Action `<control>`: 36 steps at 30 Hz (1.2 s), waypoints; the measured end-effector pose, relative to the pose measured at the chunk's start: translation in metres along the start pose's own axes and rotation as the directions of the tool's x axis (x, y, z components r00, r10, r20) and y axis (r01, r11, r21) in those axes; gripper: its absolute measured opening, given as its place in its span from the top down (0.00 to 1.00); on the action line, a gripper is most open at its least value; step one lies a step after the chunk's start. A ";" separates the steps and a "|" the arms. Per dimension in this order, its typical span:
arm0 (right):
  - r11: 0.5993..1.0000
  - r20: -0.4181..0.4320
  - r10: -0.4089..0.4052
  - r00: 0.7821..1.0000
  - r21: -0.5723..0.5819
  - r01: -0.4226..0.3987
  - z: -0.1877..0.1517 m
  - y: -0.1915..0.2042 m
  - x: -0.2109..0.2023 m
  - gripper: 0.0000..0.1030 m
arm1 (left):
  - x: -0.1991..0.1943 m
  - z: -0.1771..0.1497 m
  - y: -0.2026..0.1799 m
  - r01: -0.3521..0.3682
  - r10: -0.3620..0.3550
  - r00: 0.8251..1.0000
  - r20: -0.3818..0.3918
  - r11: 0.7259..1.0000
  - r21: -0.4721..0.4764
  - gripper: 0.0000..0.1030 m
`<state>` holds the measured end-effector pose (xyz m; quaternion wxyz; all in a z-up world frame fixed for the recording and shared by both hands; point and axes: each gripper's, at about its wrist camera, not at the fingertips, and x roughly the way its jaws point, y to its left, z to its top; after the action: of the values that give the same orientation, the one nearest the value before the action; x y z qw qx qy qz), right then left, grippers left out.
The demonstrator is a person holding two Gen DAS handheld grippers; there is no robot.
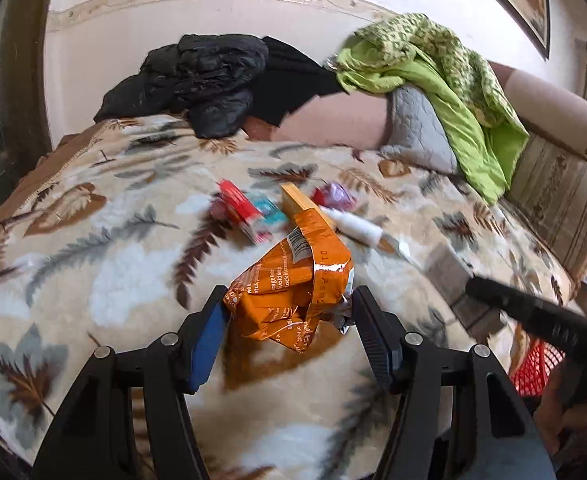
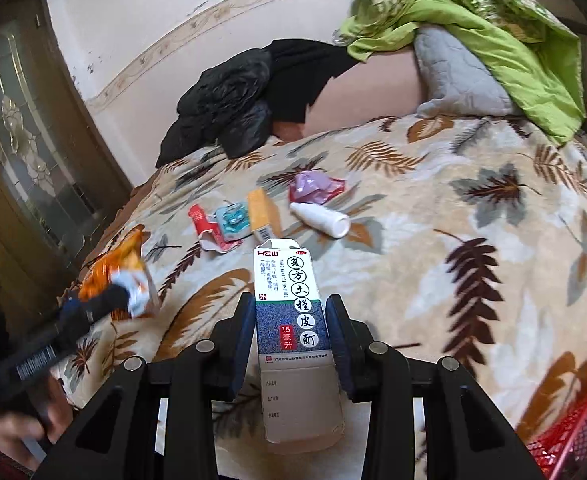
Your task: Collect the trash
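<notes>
Right now both grippers hang above a bed covered by a leaf-patterned blanket (image 2: 473, 184). The left gripper (image 1: 289, 300) has its fingers clamped on a crumpled orange snack wrapper (image 1: 289, 284), lifted clear of the blanket. The right gripper (image 2: 291, 316) has its fingers clenched on a white and blue medicine box (image 2: 291, 312), which stands upright between them. More trash lies together farther up the bed: a red wrapper (image 2: 203, 222), a teal blister pack (image 2: 233, 220), a yellow box (image 2: 263, 210), a white bottle (image 2: 321, 220) on its side and a purple wrapper (image 2: 313, 188). A red mesh basket (image 2: 573, 428) shows at the lower right edge.
</notes>
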<state>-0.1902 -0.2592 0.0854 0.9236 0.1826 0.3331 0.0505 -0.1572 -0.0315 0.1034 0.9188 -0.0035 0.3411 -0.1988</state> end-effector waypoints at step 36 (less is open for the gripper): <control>0.998 -0.018 -0.029 0.999 -0.054 0.028 0.001 0.014 0.017 0.62 | 0.030 -0.014 0.004 -0.172 0.173 0.985 -0.007 0.984 0.037 0.39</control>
<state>-0.1763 -0.2435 0.0814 0.9256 0.1526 0.3429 0.0482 -0.1438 -0.0368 0.0735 0.9307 0.0437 0.3410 -0.1248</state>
